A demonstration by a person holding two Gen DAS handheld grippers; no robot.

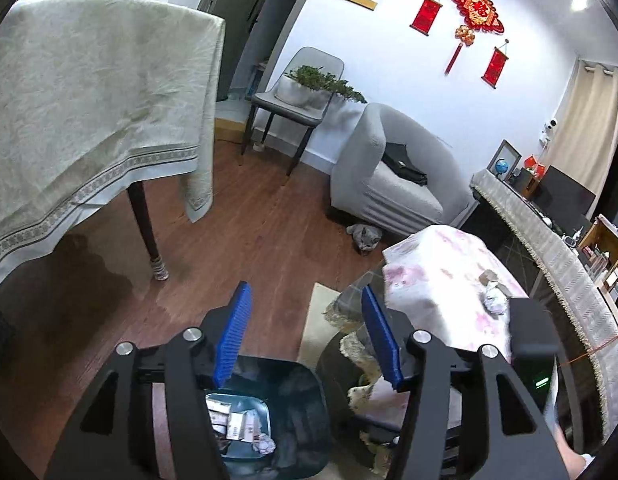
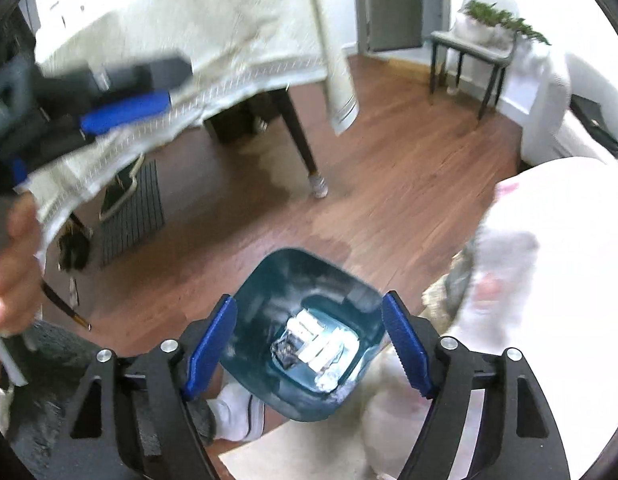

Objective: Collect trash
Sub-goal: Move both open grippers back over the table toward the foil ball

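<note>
Nearest in both wrist views sat the dark teal trash bin (image 2: 305, 320) on the wooden floor (image 2: 389, 184), and several pieces of trash already lay in its bottom: small white cartons (image 2: 321, 340) and a crumpled foil-like scrap (image 2: 283, 350). In the left wrist view a wadded paper ball (image 1: 266, 445) showed among them. That part of the job looked done.

The right gripper (image 2: 309, 344) hung directly above the bin with its blue pads (image 2: 211, 344) spread wide and nothing between them. The left gripper (image 1: 307, 332) stood to the left of the bin's mouth, jaws parted about halfway and likewise empty; only floor and the fringe of a rug (image 1: 315, 320) showed in the gap.

A little farther to the right stood a small table under a pink-patterned cloth (image 1: 441, 264). On it a crumpled white paper wad (image 1: 495, 300) remained, with a smaller brownish scrap (image 1: 487, 277) just beyond it, so at least these seemed left to collect.

Farther off, a grey cat (image 1: 363, 236) lay on the floor at the foot of a grey armchair (image 1: 389, 176), and a large table with a pale tablecloth (image 1: 101, 92) filled the far left. No trash could be made out there, though the right view was blurred.
</note>
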